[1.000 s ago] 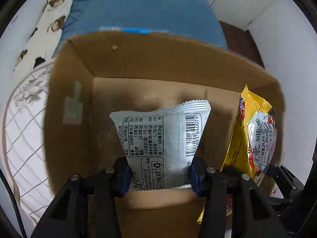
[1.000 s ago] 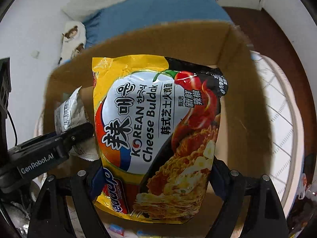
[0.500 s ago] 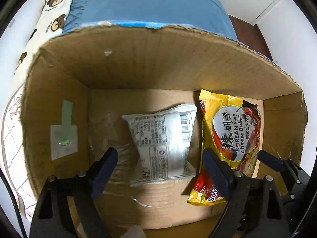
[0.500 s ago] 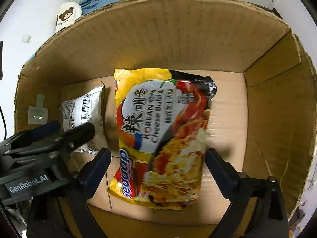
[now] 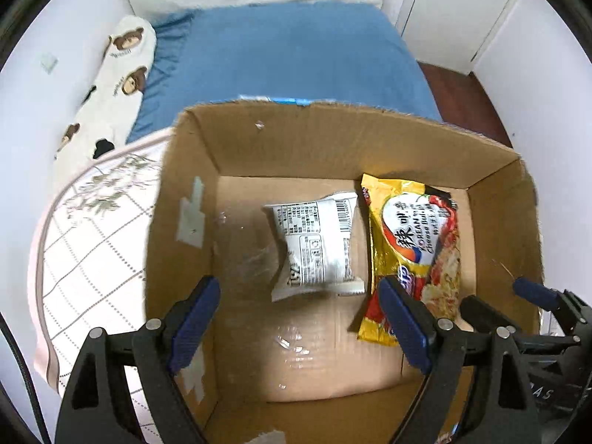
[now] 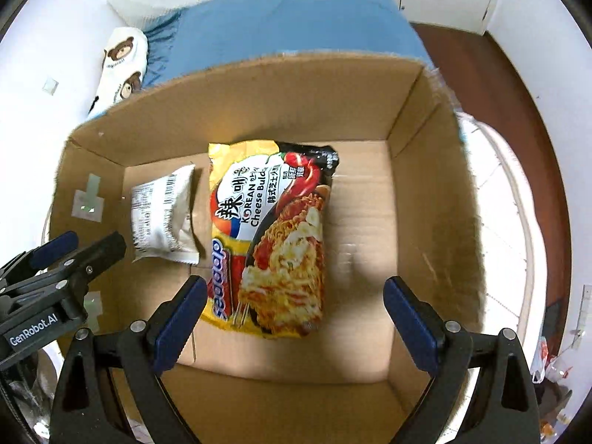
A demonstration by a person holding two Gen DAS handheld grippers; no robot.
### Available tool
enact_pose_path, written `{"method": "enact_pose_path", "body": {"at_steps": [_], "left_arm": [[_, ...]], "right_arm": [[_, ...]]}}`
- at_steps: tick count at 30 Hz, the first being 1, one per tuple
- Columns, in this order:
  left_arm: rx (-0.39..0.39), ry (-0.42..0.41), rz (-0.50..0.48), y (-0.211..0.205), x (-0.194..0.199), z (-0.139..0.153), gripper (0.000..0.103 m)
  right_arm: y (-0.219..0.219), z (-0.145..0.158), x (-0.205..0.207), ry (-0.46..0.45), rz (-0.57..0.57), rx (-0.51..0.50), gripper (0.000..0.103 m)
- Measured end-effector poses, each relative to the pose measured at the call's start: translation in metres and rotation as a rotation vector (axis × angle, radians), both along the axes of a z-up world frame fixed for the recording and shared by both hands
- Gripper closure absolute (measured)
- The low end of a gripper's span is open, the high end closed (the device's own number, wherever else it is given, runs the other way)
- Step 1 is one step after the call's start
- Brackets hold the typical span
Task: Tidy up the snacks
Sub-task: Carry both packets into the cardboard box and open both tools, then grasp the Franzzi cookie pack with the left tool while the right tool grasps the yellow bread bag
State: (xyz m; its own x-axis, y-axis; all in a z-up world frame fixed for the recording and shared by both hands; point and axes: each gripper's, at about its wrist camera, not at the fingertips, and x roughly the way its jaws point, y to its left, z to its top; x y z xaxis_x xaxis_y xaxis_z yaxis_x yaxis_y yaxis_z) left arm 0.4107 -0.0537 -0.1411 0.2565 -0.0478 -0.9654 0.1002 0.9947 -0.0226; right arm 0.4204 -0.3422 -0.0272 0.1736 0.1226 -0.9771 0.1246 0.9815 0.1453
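Jaws of the left gripper (image 5: 299, 310) stand released above the cardboard box (image 5: 333, 140), where the silver snack packet (image 5: 314, 244) lies flat just beside the yellow noodle packet (image 5: 414, 251). From the right wrist, the right gripper (image 6: 296, 314) also gapes empty over the noodle packet (image 6: 270, 236), the silver packet (image 6: 162, 214) alongside it on the box (image 6: 259, 103) floor.

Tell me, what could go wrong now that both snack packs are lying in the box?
1. The silver packet and the yellow noodle bag lie close together, so the next snack dropped in might land on them and crush the noodles.
2. The left gripper and right gripper hang open and side by side over the cardboard box; they might bump each other.
3. A gripper could catch the box wall and tip it.
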Motion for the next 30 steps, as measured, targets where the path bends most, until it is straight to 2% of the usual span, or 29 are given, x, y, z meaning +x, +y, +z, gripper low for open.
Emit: {"method": "enact_pose_path", "body": {"at_steps": [12,20,23,25,29,30], "left_arm": [[-0.03,-0.144,0.001,0.019,-0.061,0.064,0.016],[-0.063,-0.169,0.004,0.032,-0.105,0.088,0.016],[-0.045,-0.155,0.011,0.045,-0.135,0.078,0.016],[-0.001,-0.129,0.009,0.055,-0.155,0.061,0.016],[0.086,-0.003,-0.034,0.076,-0.193,0.005,0.016],[0.108,0.051,-0.056,0.082,-0.202,-0.015,0.016]], "right_arm": [[0.021,0.074,-0.052,-0.161,-0.013,-0.005,0.005],[0.023,0.104,-0.096,-0.206,-0.016,0.038,0.005],[0.028,0.097,-0.117,-0.18,-0.003,0.056,0.005],[0.032,0.082,-0.134,-0.14,0.006,0.076,0.005],[0.048,0.034,-0.163,-0.018,0.043,0.115,0.005],[0.054,0.018,-0.17,0.02,0.052,0.123,0.005]]}}
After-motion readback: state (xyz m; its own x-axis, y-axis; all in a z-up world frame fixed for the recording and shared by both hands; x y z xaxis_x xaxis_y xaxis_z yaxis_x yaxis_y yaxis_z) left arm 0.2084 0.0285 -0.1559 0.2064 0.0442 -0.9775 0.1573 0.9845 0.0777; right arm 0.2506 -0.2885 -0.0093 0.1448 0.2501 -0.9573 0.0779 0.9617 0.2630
